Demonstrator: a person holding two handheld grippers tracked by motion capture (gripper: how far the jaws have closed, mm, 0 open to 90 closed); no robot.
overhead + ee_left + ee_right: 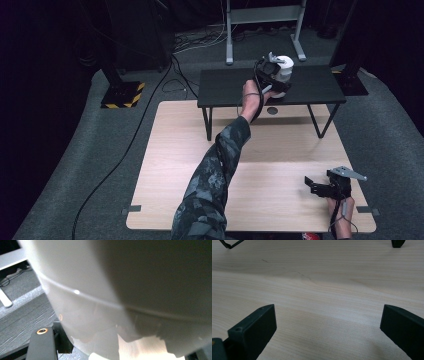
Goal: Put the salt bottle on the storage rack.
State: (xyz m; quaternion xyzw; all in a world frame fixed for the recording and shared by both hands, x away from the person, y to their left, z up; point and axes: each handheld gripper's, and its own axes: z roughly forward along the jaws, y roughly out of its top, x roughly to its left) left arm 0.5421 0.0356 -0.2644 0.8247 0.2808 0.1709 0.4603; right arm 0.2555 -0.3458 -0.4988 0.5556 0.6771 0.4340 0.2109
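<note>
Up near the top centre of the high view, the left hand-held gripper (272,70) reached out over a small black raised surface (225,87) on thin metal legs, which stood at the far end of a pale wooden surface (280,145). The gripper was pressed against a white rounded plastic container (286,67) that rested on the black surface, right of its centre. A camouflage-patterned sleeve (215,175) ran up from the bottom centre of that frame to the hand.

From the left gripper view, the white container (125,290) took up nearly the whole frame, with a thin seam line curving across its wall; one black jaw showed at the lower left, just beside the container's side, and the dark grained surface (22,325) lay behind it at the left. Whether the jaws were actually clamped on the container, I could not tell.

At the lower right of the high view, the right hand-held gripper (320,186) sat low over the wooden surface, near its corner, well apart from the other. Its own view showed both black jaws spread wide, with bare light wood (324,295) between them.
</note>
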